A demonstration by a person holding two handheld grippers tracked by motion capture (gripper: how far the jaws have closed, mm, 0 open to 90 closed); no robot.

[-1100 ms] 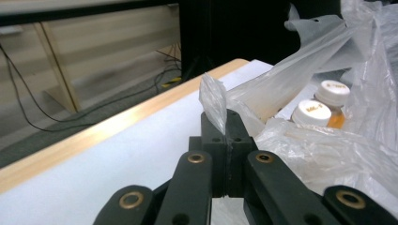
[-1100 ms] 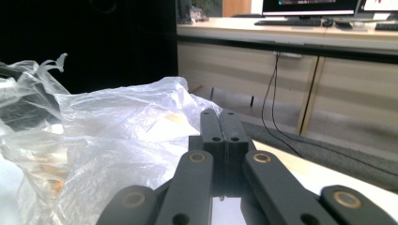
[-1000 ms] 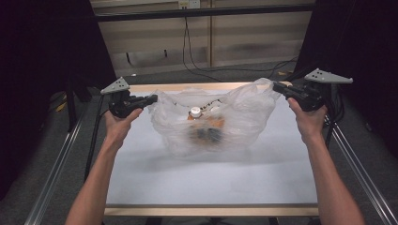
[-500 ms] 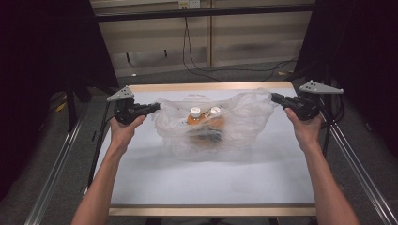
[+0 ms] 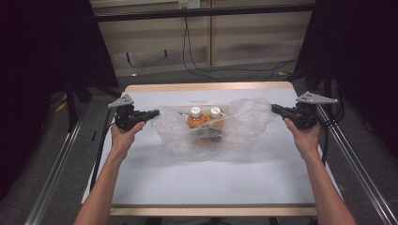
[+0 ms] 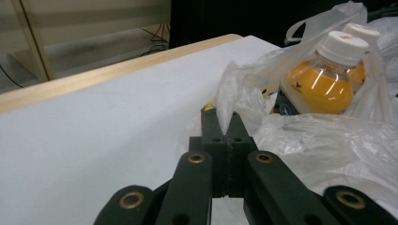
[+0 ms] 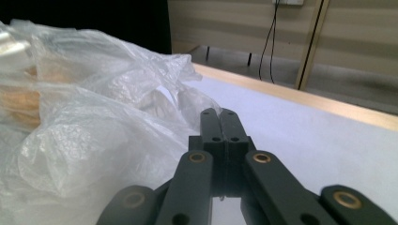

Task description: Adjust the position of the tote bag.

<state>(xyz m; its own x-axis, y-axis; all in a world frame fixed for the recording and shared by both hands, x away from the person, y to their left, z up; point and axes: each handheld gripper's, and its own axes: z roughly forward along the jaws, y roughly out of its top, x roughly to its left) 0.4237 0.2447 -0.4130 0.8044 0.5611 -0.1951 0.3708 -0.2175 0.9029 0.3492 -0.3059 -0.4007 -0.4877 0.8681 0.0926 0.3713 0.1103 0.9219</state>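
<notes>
While both tools stay pressed together, each pinches plastic: left tool [image 6: 224, 124] nips bag [image 5: 213, 133] corner, film visible between jaws; right tool [image 7: 219, 123] clamps opposite edge. Bag sits mid tabletop [image 5: 197, 183], stretched between my tools, long axis left to right; both hands equally near. Two orange bottles [image 5: 202, 123] upright inside, nearer left tool. Left gripper view shows caps and juice sharply; right gripper view gives just blurred orange behind film.
</notes>
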